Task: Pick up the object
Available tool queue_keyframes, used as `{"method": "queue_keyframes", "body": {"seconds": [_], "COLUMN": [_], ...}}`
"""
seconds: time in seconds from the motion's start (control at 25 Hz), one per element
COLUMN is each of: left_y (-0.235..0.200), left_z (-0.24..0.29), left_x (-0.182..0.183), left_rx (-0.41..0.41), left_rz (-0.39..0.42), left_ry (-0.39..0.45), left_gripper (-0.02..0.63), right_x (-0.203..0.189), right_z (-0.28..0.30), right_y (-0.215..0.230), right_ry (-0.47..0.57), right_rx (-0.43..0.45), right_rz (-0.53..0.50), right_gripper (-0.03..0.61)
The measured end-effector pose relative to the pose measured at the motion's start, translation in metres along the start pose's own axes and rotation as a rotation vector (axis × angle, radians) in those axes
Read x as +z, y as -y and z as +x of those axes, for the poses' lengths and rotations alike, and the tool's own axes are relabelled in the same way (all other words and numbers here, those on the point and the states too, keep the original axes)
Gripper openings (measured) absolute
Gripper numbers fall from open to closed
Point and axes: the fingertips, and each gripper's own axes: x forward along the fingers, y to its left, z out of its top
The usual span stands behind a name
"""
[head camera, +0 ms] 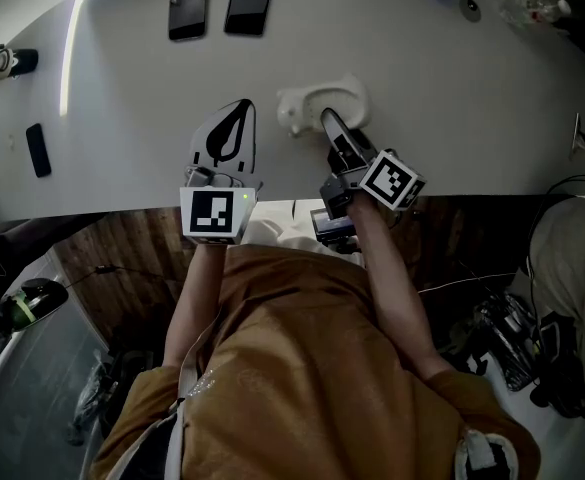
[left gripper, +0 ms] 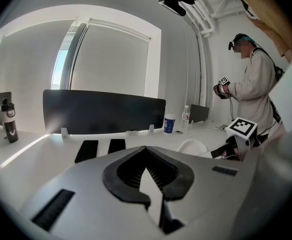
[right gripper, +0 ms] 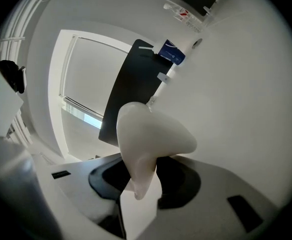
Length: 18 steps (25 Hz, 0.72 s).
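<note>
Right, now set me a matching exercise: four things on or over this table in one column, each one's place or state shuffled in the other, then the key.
Things
1. white object
2. two dark phones
3. left gripper
4. blue cup

Place or state
A. jaws together, nothing in them
B. standing by the end of the black panel
C. between the jaws of the right gripper
D. lying flat, side by side on the table

Pairs: 1-C, 2-D, 3-A, 4-B
</note>
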Motion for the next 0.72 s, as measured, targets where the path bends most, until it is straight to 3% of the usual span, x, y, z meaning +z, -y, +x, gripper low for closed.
{"method": "queue_keyframes", "body": {"seconds": [0.2, 0.44, 0.72], "left_y": [0.004, 0.009, 0.012], "left_z": [-0.001, -0.006, -0.013], "left_x": [0.008, 0.022, 0.037], "left_rx": [0.004, 0.014, 0.025], "left_rz": [0.005, 0.021, 0.033], "left_ry": [0.013, 0.046, 0.083], "left_gripper": [0.008, 0.008, 0.008], "right_x": [0.014, 0.038, 0.05], "right_z": [-0.004, -0.019, -0.028], "right_y": [-0.027, -0.053, -0.078], "right_ry": [0.013, 0.095, 0.121], "right_rx": [0.056, 0.103, 0.155], "right_rz": [-0.076, -0.097, -0.153], "right_gripper": [0.15, 0.15, 0.15]}}
